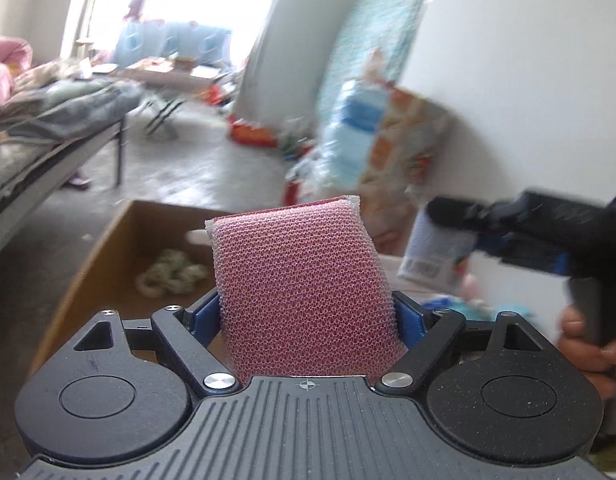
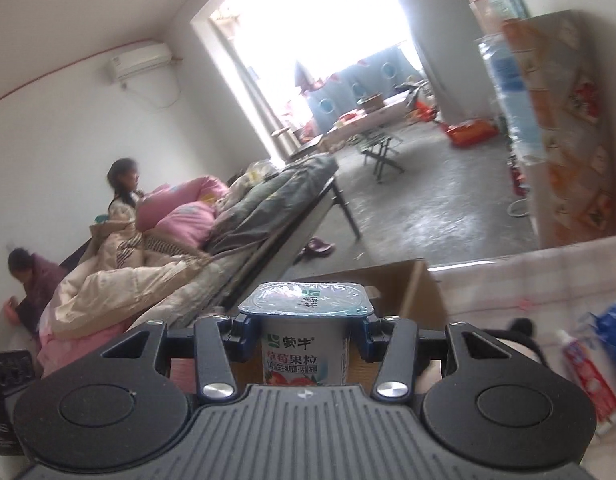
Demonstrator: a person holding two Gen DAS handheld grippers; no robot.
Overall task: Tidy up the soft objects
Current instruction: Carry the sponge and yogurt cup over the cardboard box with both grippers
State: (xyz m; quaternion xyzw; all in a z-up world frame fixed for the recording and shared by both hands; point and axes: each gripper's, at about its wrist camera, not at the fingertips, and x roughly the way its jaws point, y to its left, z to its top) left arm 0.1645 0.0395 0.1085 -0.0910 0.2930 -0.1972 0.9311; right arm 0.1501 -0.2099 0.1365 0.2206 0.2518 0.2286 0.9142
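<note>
holding a pink mesh sponge [image 1: 303, 288] in my left hand-held gripper [image 1: 308, 308], jaws clamped on its sides, i hover above the open cardboard box [image 1: 107, 248] where a pale knotted rope toy [image 1: 169, 272] already lies. the sponge bulges, so a loose squeeze could let it slip out short of the box. to the right, my right hand-held gripper [image 2: 305, 334] is clamped on a yogurt cup [image 2: 305, 336] under its foil rim; too much pressure could crush it, and a tilt could drop it past the box.
</note>
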